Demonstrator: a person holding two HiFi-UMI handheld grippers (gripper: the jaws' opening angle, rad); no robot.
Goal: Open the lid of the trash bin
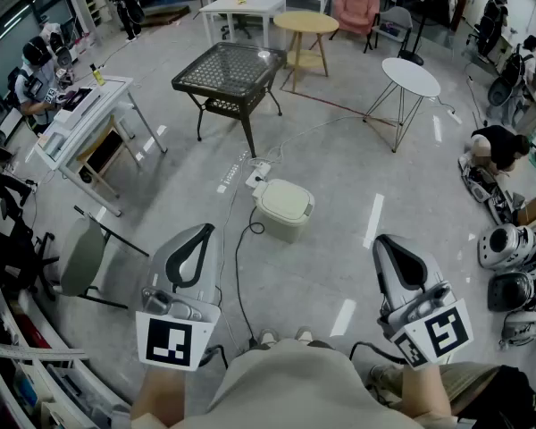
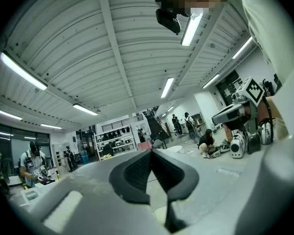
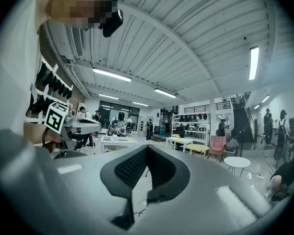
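Bin [image 1: 283,206] on the floor, centre of frame in the head view, a little ahead of the person's shoes [image 1: 268,337]. Pale, squat, lid [image 1: 281,198] down flat, not yet opened. Power strip [image 1: 257,173] lies just beside its upper-left corner. A black cable [image 1: 239,266] runs from there toward the lower edge, passing between bin and left gripper.

Left gripper [image 1: 205,231] lower left, right gripper [image 1: 381,240] lower right. Both well apart from the bin, one to each side, pointed up-frame. Both held fairly level: each gripper view shows ceiling and far room, little floor. Reads as a ready stance before the approach, with the target flanked so either hand can go in.

Left gripper view: fingers [image 2: 134,173] pressed together at the tips, nothing between them. Right gripper view: fingers [image 3: 127,170] likewise pressed together, empty.

Judgement: task at its start, no contact with the lid. The next move would need one gripper lowered and tipped down to the lid's edge. Which edge lifts can't be told from here. The cable near the left approach path is a possible snag.
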